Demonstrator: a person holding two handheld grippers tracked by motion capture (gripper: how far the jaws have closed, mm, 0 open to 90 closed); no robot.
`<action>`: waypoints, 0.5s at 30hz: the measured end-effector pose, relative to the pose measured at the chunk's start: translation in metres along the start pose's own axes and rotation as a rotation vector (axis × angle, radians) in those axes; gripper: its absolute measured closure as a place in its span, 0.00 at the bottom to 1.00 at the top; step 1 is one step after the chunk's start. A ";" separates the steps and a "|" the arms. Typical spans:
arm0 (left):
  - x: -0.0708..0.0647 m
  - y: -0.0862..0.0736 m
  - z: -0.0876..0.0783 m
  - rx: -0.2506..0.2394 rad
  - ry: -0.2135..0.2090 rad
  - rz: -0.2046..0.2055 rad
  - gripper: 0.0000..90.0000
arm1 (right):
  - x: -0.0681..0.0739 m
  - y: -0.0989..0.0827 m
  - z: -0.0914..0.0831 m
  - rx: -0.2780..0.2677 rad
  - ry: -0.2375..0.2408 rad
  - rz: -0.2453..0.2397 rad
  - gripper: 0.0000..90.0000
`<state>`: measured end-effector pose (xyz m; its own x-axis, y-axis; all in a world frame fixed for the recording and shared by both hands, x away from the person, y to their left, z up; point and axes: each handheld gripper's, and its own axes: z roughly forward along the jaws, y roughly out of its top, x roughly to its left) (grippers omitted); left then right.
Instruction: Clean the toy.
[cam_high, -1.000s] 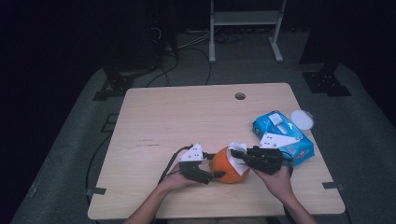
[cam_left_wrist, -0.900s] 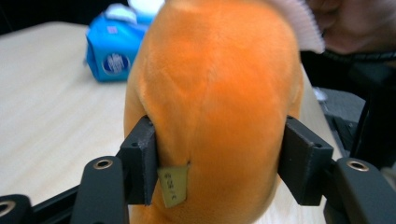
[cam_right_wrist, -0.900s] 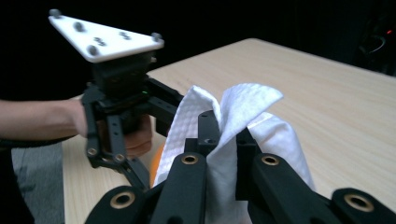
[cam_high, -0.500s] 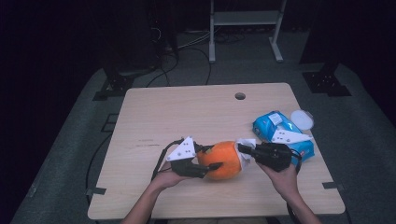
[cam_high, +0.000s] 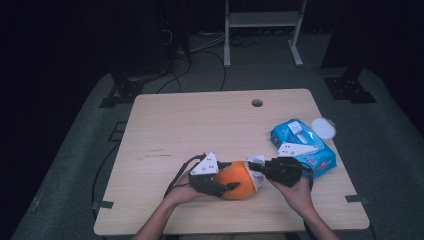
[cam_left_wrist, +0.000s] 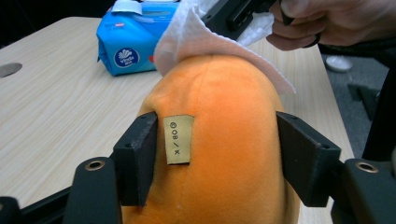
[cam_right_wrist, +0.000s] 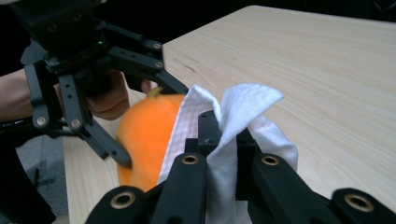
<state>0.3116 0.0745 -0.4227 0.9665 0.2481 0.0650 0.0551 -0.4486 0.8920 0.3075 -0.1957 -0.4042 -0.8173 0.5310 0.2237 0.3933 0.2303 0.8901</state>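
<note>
On the bench (cam_high: 200, 125), wiping is under way, not visibly finished. The plush (cam_high: 239, 179) sits clamped in the left hand-held gripper (cam_high: 227, 186), whose jaws have just widened; the right hand-held gripper (cam_high: 256, 166) pinches a wipe (cam_high: 256, 170) against its top.

Light wood table (cam_high: 200, 130), rounded corners, round cable hole (cam_high: 257, 103) near its far edge. Grey carpet mat (cam_high: 80, 165) under and around it; black tape patches on the mat by the table's left edge and near-right corner. Room beyond is dark. White metal stand frame (cam_high: 260, 20) past the far edge, loose cables (cam_high: 200, 47) on the floor beside it. Black stand bases (cam_high: 125, 92) off the far-left corner and off the far-right corner (cam_high: 348, 89).
</note>
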 end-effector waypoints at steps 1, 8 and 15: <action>-0.001 0.001 0.001 -0.002 0.000 0.003 0.38 | 0.002 0.001 0.001 -0.006 0.009 -0.010 0.95; -0.006 0.004 0.007 0.020 0.012 0.028 0.35 | 0.015 0.005 0.010 -0.008 0.043 -0.047 0.95; -0.001 0.002 0.004 0.017 0.011 0.003 0.31 | 0.006 0.001 0.006 0.009 0.021 -0.039 0.95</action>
<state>0.3117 0.0699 -0.4230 0.9639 0.2562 0.0727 0.0566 -0.4639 0.8841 0.3054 -0.1869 -0.4044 -0.8409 0.5039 0.1973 0.3646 0.2583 0.8946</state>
